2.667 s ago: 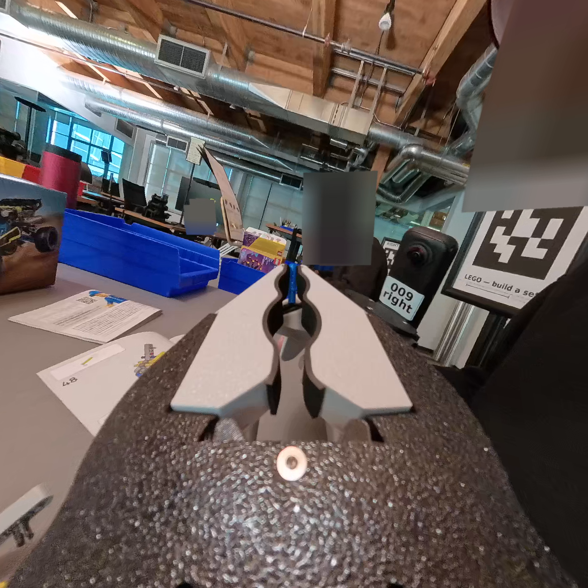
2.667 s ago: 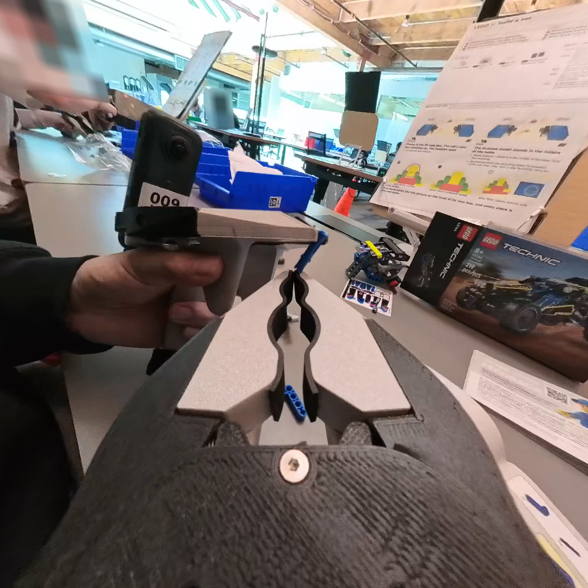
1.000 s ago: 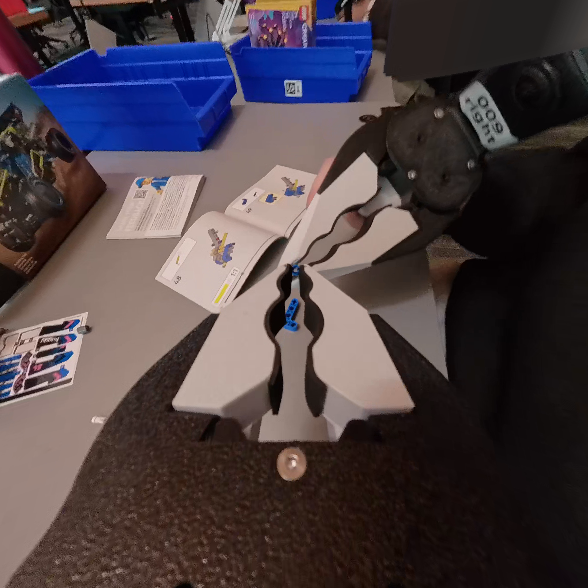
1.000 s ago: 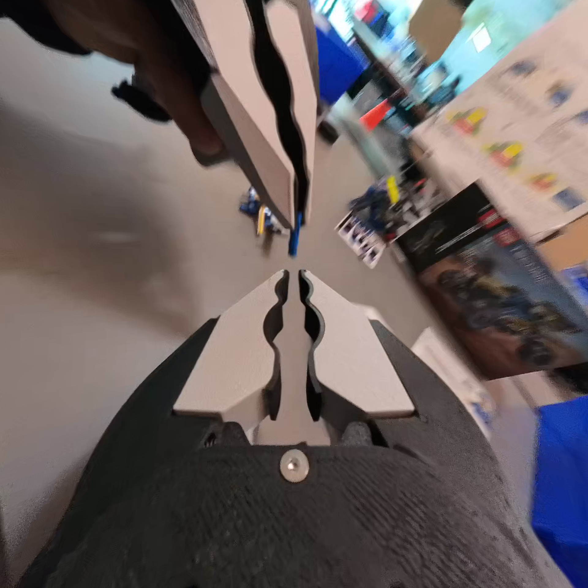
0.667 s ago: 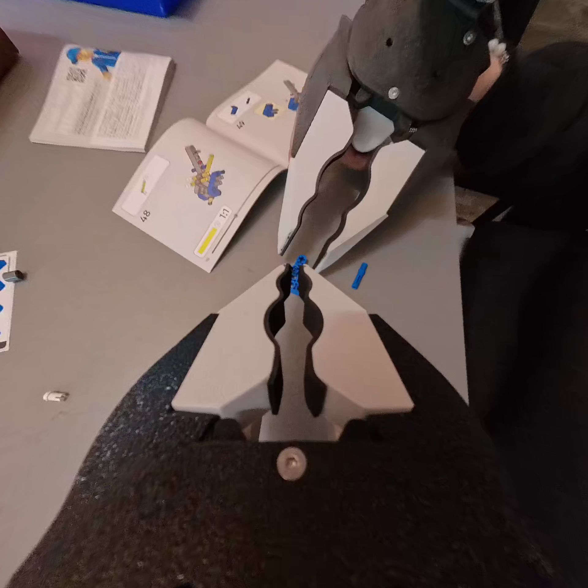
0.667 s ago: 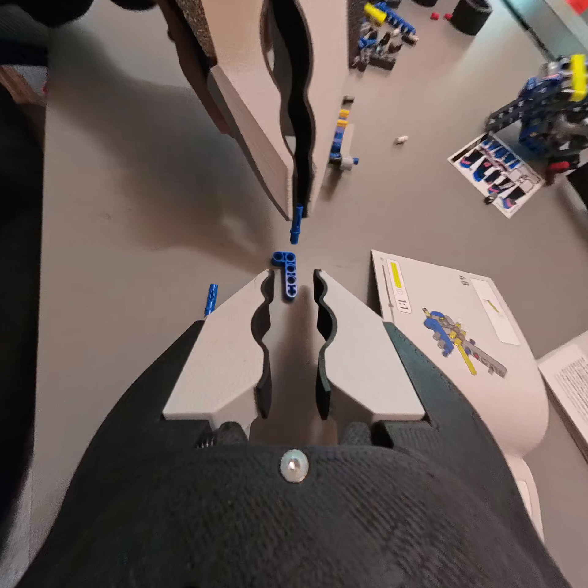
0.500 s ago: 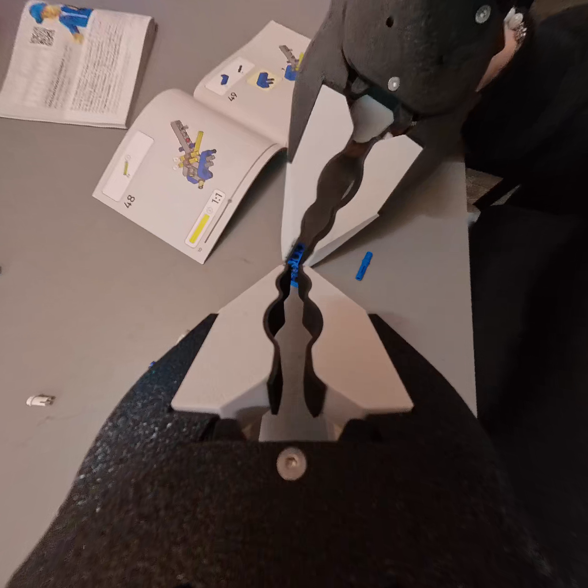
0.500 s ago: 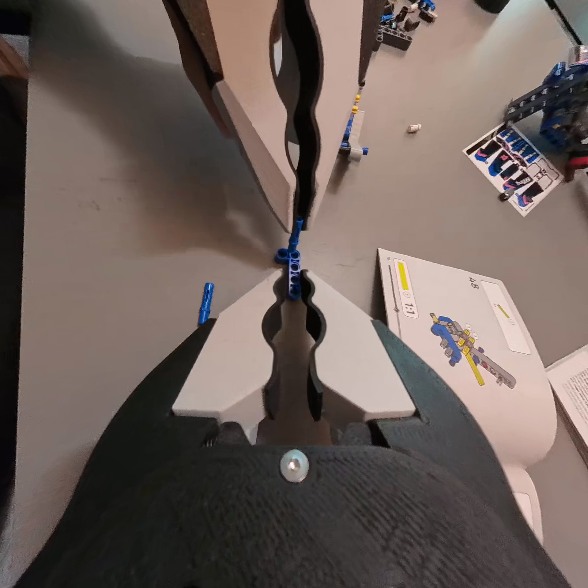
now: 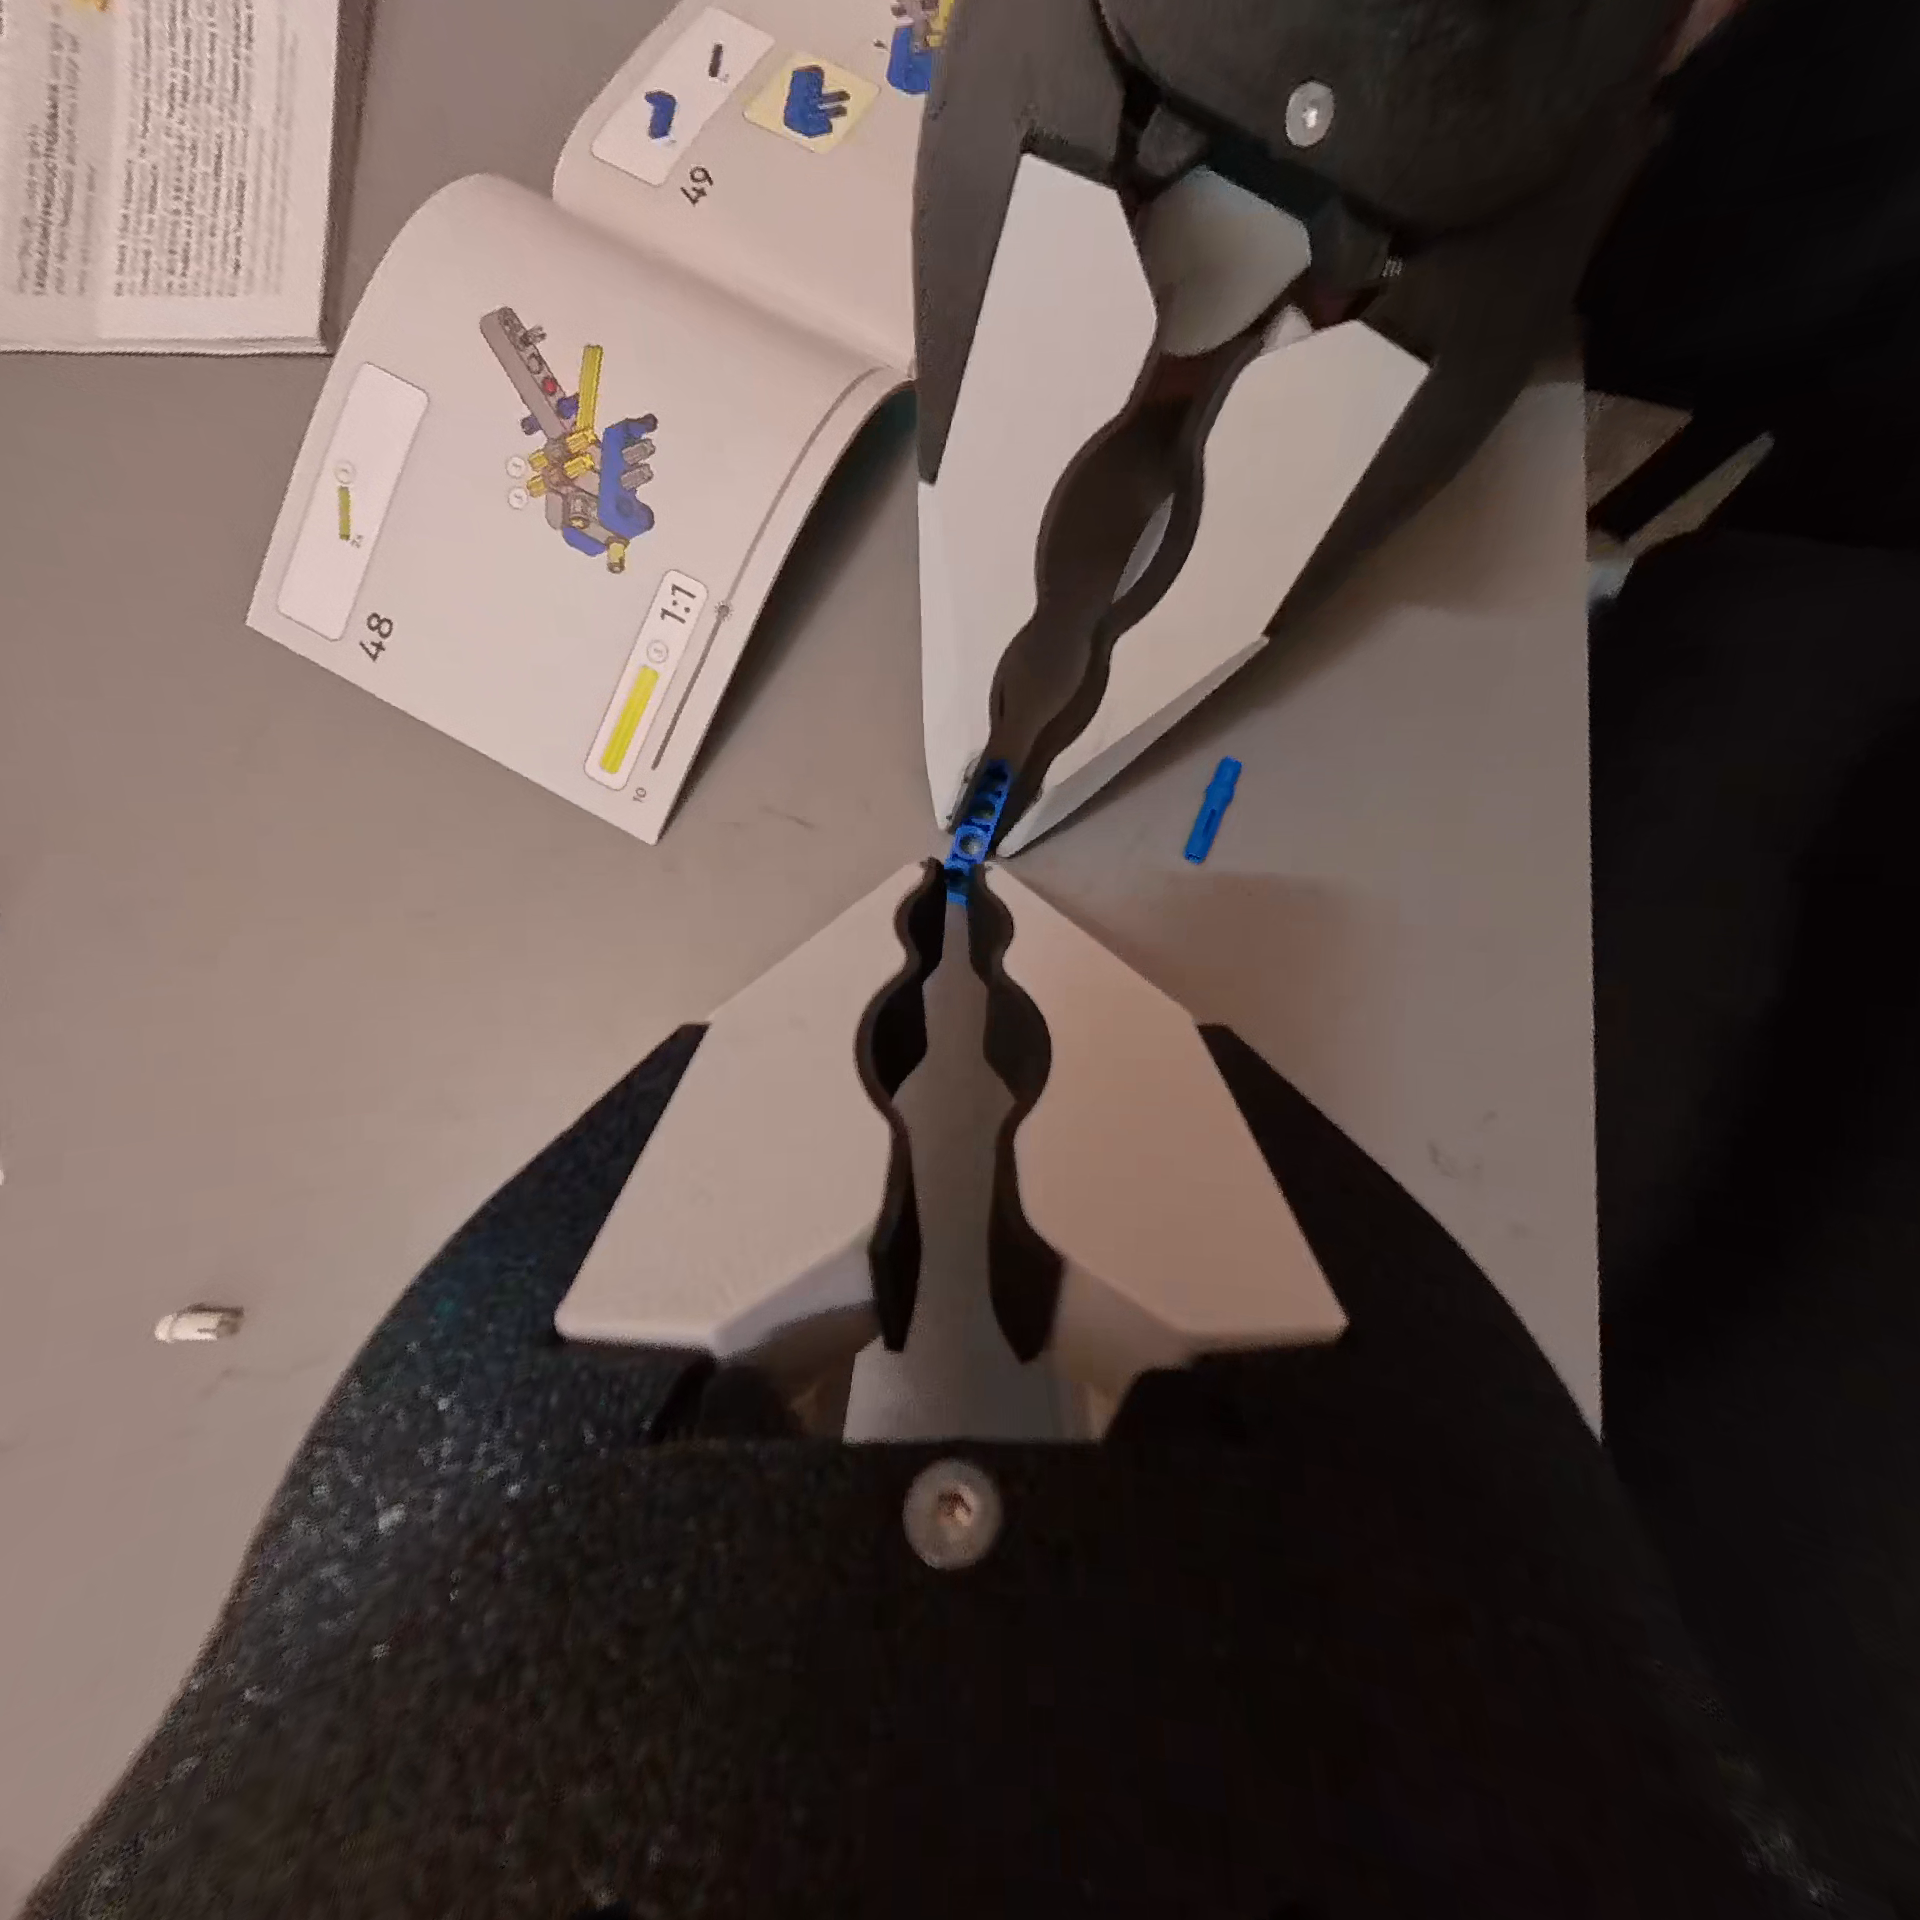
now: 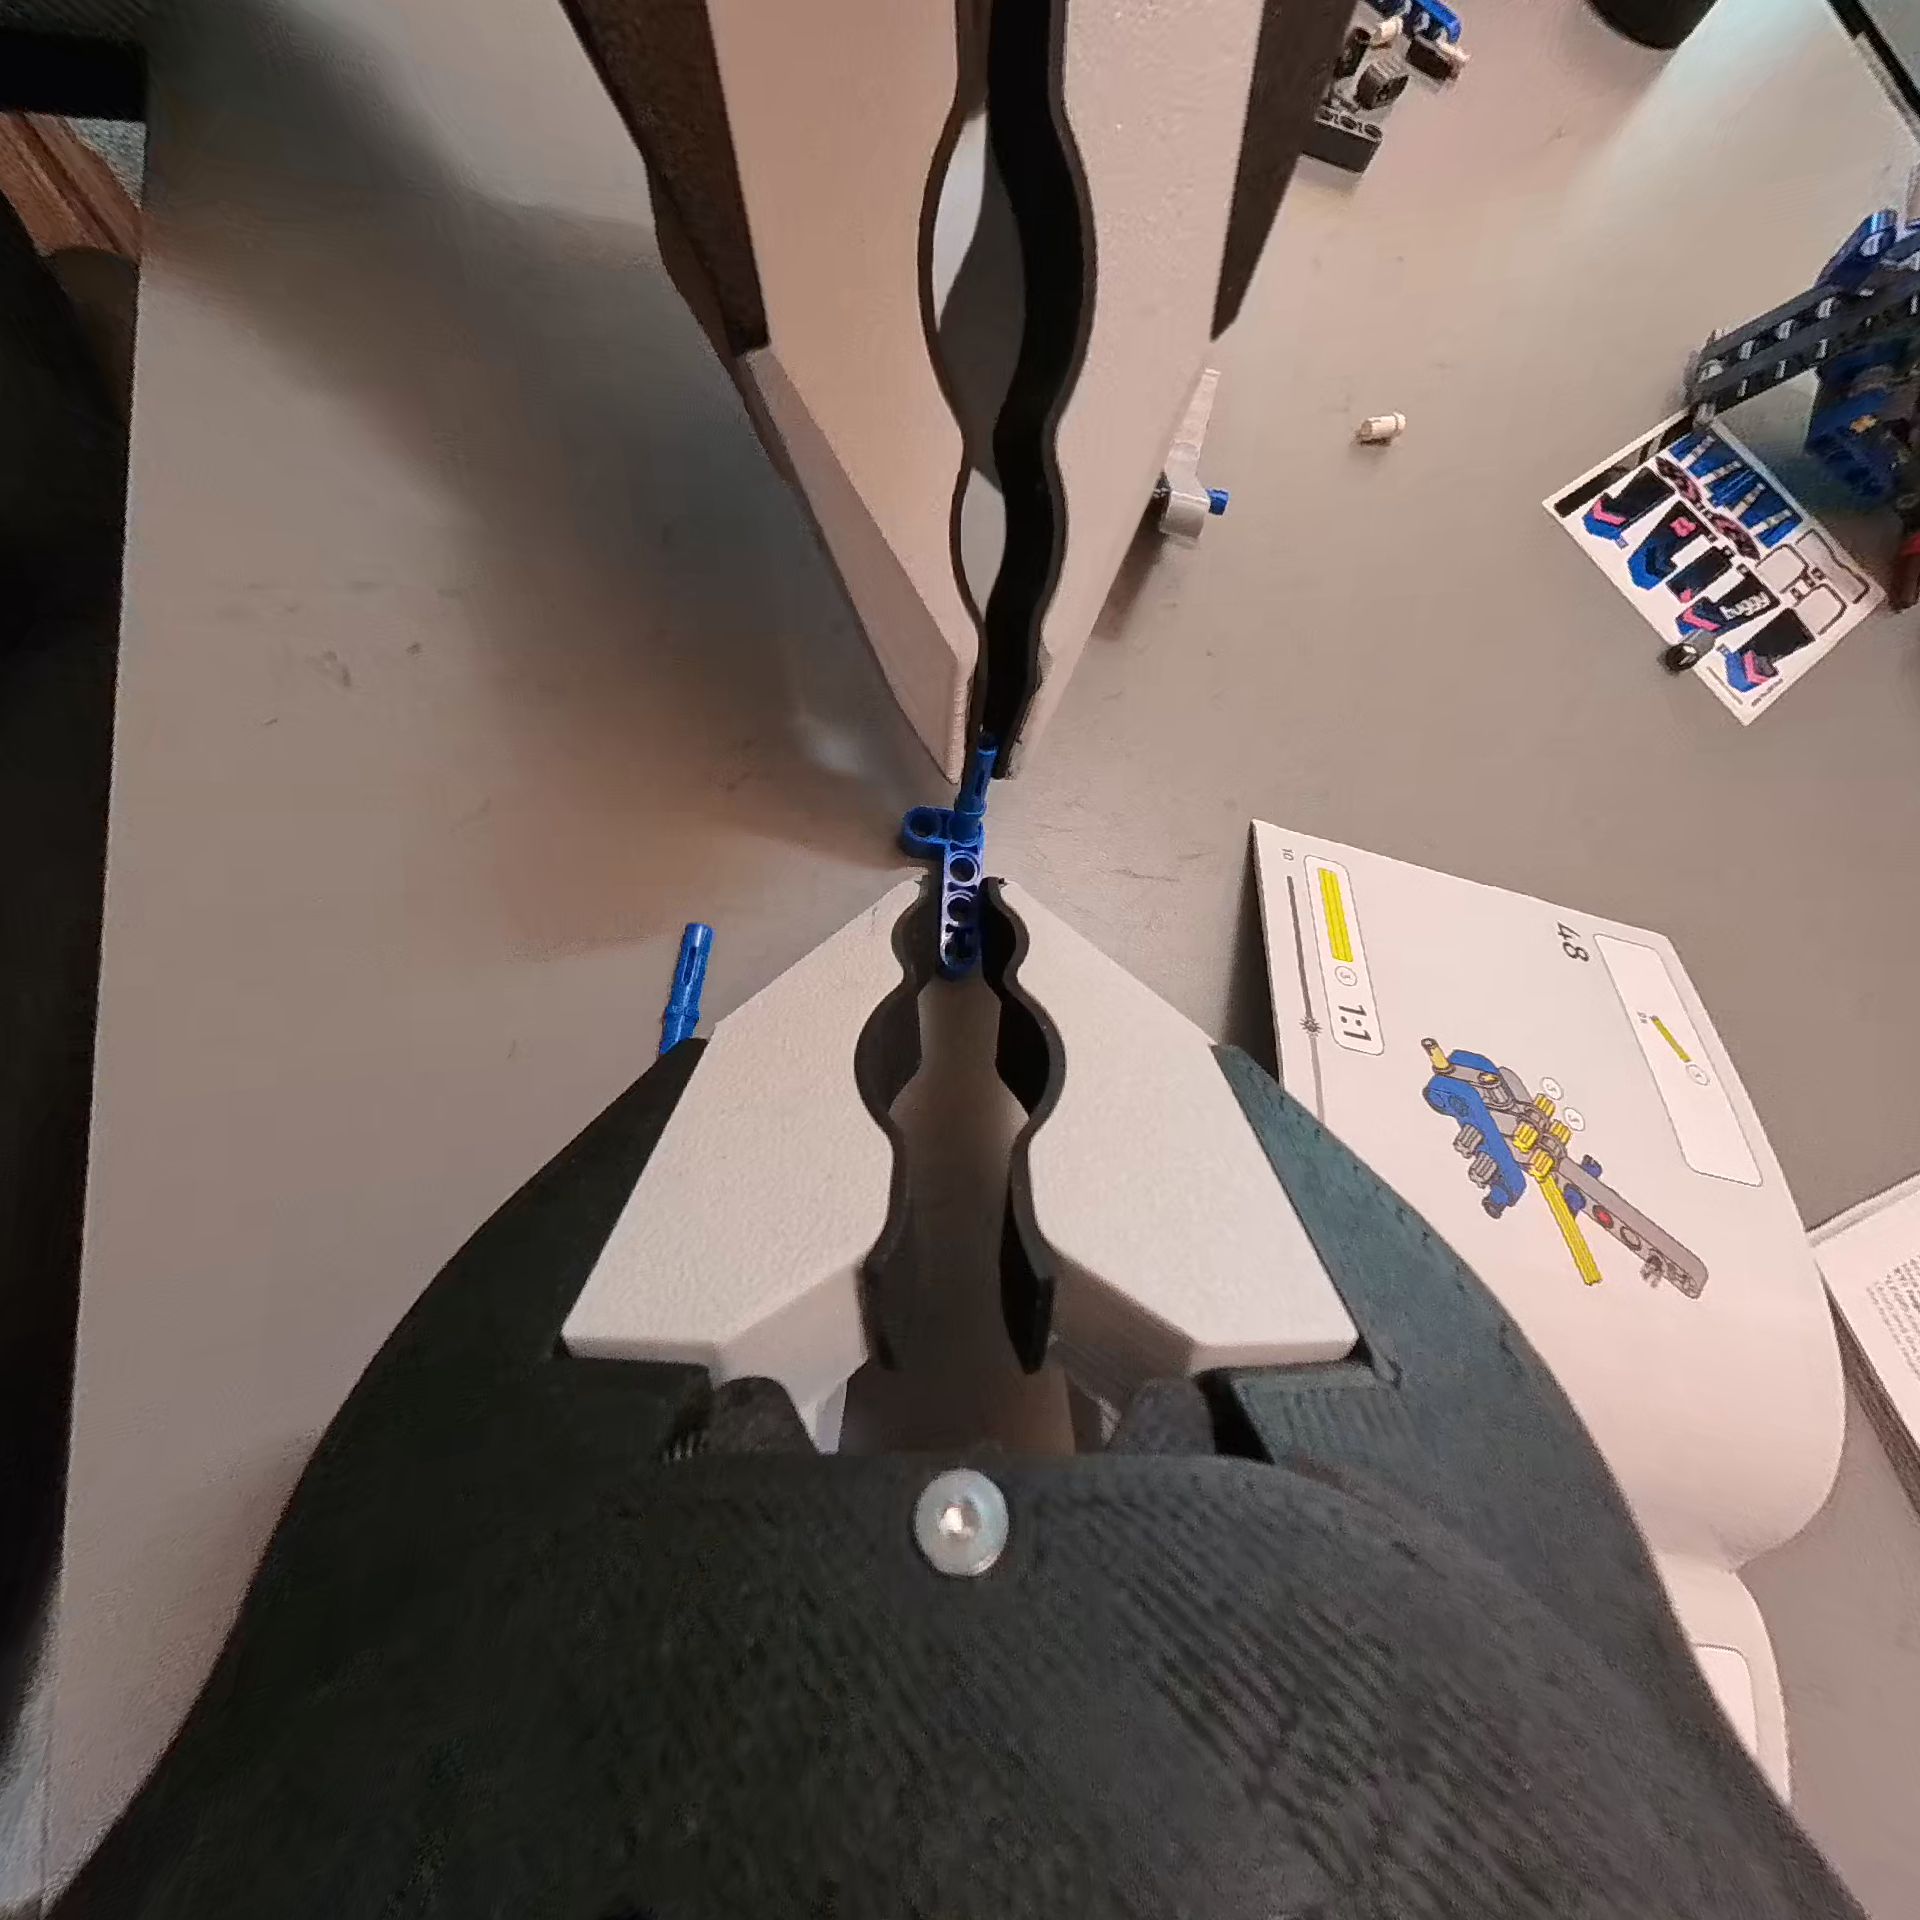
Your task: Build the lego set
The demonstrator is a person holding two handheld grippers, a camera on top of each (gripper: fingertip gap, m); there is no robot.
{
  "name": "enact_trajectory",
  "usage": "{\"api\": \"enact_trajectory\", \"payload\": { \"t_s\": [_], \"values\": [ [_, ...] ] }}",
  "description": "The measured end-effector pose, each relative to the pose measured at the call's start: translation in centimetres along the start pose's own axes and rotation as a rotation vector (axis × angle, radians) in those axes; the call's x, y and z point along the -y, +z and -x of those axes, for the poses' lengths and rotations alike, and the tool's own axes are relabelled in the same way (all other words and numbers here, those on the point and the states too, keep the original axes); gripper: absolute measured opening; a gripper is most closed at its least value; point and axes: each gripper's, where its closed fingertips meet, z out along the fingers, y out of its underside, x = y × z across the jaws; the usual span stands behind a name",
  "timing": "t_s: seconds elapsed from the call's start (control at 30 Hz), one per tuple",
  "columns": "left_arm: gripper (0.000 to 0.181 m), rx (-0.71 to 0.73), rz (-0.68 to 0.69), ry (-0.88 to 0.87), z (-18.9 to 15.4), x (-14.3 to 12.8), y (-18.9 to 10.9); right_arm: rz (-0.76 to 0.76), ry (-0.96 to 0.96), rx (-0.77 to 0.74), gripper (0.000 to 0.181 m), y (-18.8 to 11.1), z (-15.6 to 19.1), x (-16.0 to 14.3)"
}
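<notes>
My left gripper [image 9: 961, 881] is shut on a short blue pin [image 10: 975, 784], held at the fingertips just above the grey table [image 9: 312, 987]. My right gripper [image 10: 958, 891] is shut on a small blue L-shaped beam [image 10: 956, 914], which lies low over the table. The two grippers face each other tip to tip. The pin's end touches the beam near its corner hole. In the left wrist view the beam [image 9: 982, 808] sticks out of the right gripper's tips. A second loose blue pin [image 9: 1210, 810] lies on the table beside the right gripper, and also shows in the right wrist view [image 10: 686, 987].
An open instruction booklet [image 9: 582, 468] lies just past the grippers, with a leaflet [image 9: 156, 166] behind it. A sticker sheet [image 10: 1714, 571], a partly built blue model [image 10: 1849, 343], a grey piece with a blue pin [image 10: 1190, 488] and a small white part [image 10: 1380, 426] lie farther off. The table edge is near the right gripper.
Both grippers came down from mid-air to the table. The right gripper opened over the blue beam, then shut on it. The left gripper brought its pin up against the beam.
</notes>
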Motion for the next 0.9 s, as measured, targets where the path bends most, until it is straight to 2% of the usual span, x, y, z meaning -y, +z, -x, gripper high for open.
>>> {"api": "enact_trajectory", "payload": {
  "t_s": [0.03,0.2,0.37,0.57,0.73,0.8,0.9],
  "values": [
    [0.001,0.006,0.023,0.016,0.0,0.0,0.0,0.0,0.0,0.0,0.007,0.0,0.0,0.0],
    [0.001,0.026,0.133,0.091,-0.1,0.1,0.1,0.0,-0.002,0.003,0.007,0.0,0.1,0.0],
    [0.001,-0.009,0.174,0.054,-0.2,-0.3,0.7,-0.001,0.0,0.012,0.007,0.0,0.2,0.0],
    [0.001,-0.021,0.008,-0.021,-0.4,-0.2,0.7,-0.004,-0.012,0.017,0.007,0.0,0.4,0.1],
    [0.001,0.038,-0.021,-0.014,-0.2,-0.4,1.0,-0.005,0.001,0.028,0.008,-0.3,0.4,0.0],
    [0.008,0.067,-0.029,0.001,-0.2,-0.4,1.2,-0.018,0.032,0.034,0.029,-1.2,0.4,-0.4],
    [0.018,0.075,-0.104,0.007,-0.8,0.9,0.6,-0.02,0.064,0.038,0.025,-3.7,0.9,-0.6]
  ]
}}
